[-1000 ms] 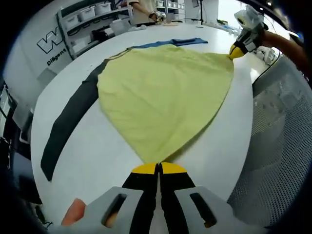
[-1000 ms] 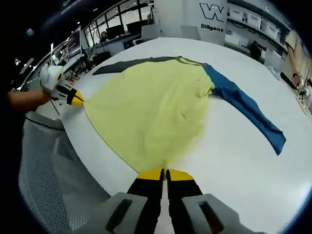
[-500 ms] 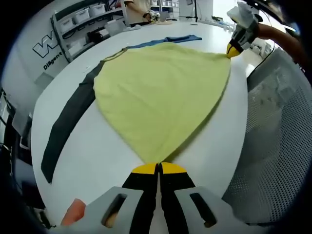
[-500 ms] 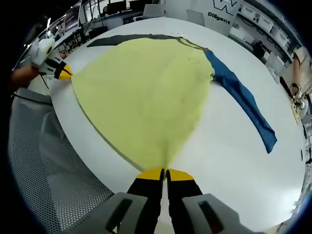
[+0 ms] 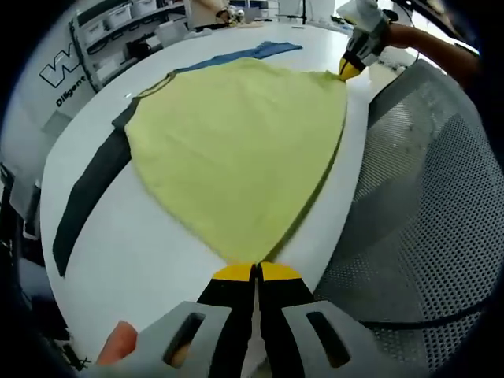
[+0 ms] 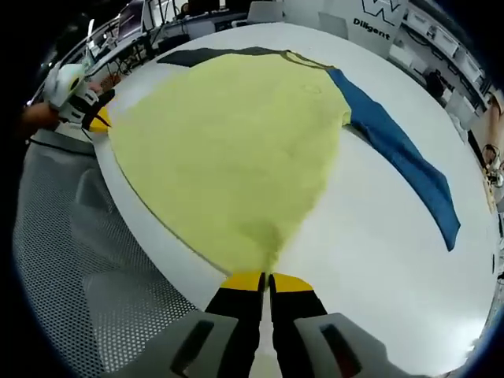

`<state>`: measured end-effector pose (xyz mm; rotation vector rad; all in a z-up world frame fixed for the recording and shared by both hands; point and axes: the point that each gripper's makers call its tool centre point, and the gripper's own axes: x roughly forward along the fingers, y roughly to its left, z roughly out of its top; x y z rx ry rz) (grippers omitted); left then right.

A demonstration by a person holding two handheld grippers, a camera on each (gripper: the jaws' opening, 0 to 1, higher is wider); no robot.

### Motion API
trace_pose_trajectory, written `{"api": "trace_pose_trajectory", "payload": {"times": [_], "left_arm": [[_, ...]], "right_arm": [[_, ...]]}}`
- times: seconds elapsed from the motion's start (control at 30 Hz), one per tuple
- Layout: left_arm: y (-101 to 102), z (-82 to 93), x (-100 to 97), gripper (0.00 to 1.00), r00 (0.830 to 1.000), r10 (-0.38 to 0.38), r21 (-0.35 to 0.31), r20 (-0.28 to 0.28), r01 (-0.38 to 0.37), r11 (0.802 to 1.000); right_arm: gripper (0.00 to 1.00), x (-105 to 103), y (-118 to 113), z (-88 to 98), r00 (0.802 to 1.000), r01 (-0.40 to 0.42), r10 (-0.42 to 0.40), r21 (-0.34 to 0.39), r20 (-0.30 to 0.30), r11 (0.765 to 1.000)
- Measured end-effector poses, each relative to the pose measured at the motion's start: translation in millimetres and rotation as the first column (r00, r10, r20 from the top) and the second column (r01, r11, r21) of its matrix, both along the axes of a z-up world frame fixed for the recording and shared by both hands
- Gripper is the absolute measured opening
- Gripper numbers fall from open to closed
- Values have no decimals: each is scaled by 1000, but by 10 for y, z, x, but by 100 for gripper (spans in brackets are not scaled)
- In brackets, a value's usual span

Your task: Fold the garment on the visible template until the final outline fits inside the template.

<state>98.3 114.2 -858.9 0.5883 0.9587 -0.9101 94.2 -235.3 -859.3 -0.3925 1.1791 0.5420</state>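
Observation:
A yellow garment (image 5: 236,142) with one dark grey sleeve (image 5: 87,197) and one blue sleeve (image 5: 244,53) lies spread on a white round table (image 5: 134,260). My left gripper (image 5: 255,272) is shut on one bottom corner of the garment, at the near table edge. My right gripper (image 6: 266,276) is shut on the other bottom corner. In the left gripper view the right gripper (image 5: 352,64) shows far off at the upper right. In the right gripper view the yellow body (image 6: 228,150), the blue sleeve (image 6: 402,153) and the left gripper (image 6: 94,118) show.
A mesh-backed chair (image 5: 417,220) stands close against the table edge between the two grippers. Shelves with bins (image 5: 118,20) and a wall sign stand behind the table. A person (image 5: 228,8) works at the far side.
Both views have shifted: the hem edge of the garment now lies nearer the table's rim, and the mesh chair takes up more of each picture. Both grippers keep their hold.

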Motion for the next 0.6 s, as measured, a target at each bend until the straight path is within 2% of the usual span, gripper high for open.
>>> {"api": "trace_pose_trajectory", "payload": {"times": [0.17, 0.27, 0.6], "left_arm": [[-22, -19, 33, 0, 1000, -4, 14, -4, 4, 1000], [22, 0, 121, 0, 1000, -15, 23, -3, 15, 1000], [3, 11, 134, 0, 1000, -8, 0, -12, 8, 1000]], "right_arm": [[0, -176, 1, -32, 998, -4, 5, 13, -58, 1000], [0, -246, 1, -47, 997, -2, 3, 15, -81, 1000], [0, -300, -10, -148, 995, 6, -5, 9, -95, 1000]]}}
